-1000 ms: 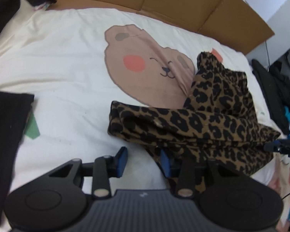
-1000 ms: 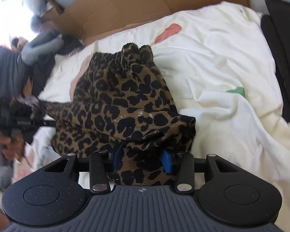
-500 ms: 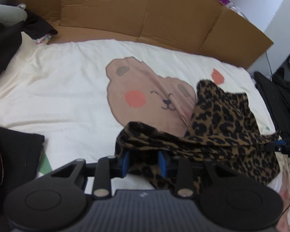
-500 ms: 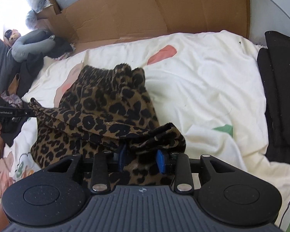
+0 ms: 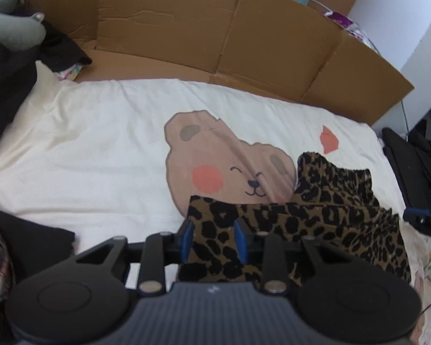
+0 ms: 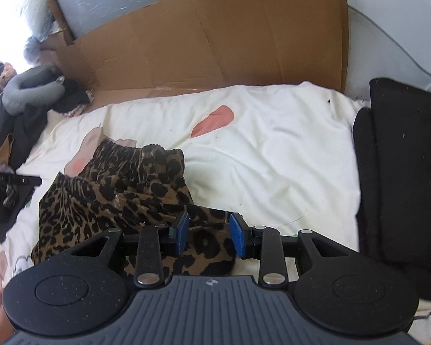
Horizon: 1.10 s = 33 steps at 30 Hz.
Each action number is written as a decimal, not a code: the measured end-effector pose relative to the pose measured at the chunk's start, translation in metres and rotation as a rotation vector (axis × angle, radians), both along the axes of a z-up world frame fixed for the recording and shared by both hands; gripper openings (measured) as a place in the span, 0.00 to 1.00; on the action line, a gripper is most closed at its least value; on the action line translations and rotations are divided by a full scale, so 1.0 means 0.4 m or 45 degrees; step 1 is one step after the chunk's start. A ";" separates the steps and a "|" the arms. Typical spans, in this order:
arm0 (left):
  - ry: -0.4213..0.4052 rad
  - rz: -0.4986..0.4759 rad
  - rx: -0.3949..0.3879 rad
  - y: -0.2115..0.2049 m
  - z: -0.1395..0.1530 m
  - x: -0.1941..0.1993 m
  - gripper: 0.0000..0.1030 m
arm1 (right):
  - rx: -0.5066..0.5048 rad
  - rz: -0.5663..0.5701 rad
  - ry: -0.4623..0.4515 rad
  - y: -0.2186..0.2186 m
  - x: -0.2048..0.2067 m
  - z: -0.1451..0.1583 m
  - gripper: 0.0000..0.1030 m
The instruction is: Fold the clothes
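A leopard-print garment (image 5: 330, 218) lies bunched on the cream bear-print sheet (image 5: 100, 149), with its near edge raised off the bed. My left gripper (image 5: 212, 240) is shut on the garment's left corner, cloth filling the gap between its blue pads. In the right wrist view the same garment (image 6: 115, 201) spreads to the left, and my right gripper (image 6: 208, 234) is shut on its other near corner. The edge between both grippers hangs taut. The right gripper's tip (image 5: 422, 220) shows at the left view's right edge.
Flattened cardboard (image 5: 215, 37) stands along the back of the bed. A stack of black clothes (image 6: 402, 172) sits at the right side. Dark clothes and a grey plush toy (image 6: 28, 92) pile up at the back left. Black cloth (image 5: 28, 241) lies at the near left.
Both grippers closed on the garment's near corners and rose, lifting that edge off the sheet. Both views now look farther up the bed, showing more cardboard.
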<state>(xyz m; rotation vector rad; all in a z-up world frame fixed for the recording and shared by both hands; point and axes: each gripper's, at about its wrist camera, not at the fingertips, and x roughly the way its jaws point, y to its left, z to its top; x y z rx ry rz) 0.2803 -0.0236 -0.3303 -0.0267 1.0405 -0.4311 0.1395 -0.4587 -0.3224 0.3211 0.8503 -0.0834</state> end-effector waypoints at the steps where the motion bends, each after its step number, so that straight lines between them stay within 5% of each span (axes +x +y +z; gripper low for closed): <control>1: 0.002 -0.017 0.014 0.000 0.005 0.002 0.32 | -0.012 0.023 0.013 -0.001 -0.003 0.002 0.38; 6: -0.005 -0.056 0.084 -0.001 -0.015 0.021 0.33 | -0.032 0.041 0.085 -0.012 -0.014 -0.032 0.38; 14: 0.029 0.036 -0.026 0.025 -0.091 0.039 0.33 | 0.025 -0.033 0.038 -0.012 0.002 -0.077 0.37; 16: 0.035 0.053 -0.035 0.033 -0.098 0.041 0.33 | 0.015 -0.024 0.031 -0.009 0.009 -0.078 0.27; 17: 0.030 0.052 -0.037 0.036 -0.098 0.042 0.34 | 0.012 -0.019 0.030 -0.010 0.012 -0.076 0.14; 20: 0.020 0.055 -0.042 0.040 -0.097 0.046 0.34 | 0.011 -0.011 0.030 -0.013 0.016 -0.069 0.03; 27: 0.022 0.043 -0.072 0.024 -0.111 0.057 0.34 | -0.004 -0.066 -0.028 -0.026 0.008 -0.035 0.01; 33: -0.016 -0.014 -0.001 -0.005 -0.119 0.044 0.04 | -0.002 -0.081 -0.028 -0.027 0.016 -0.042 0.00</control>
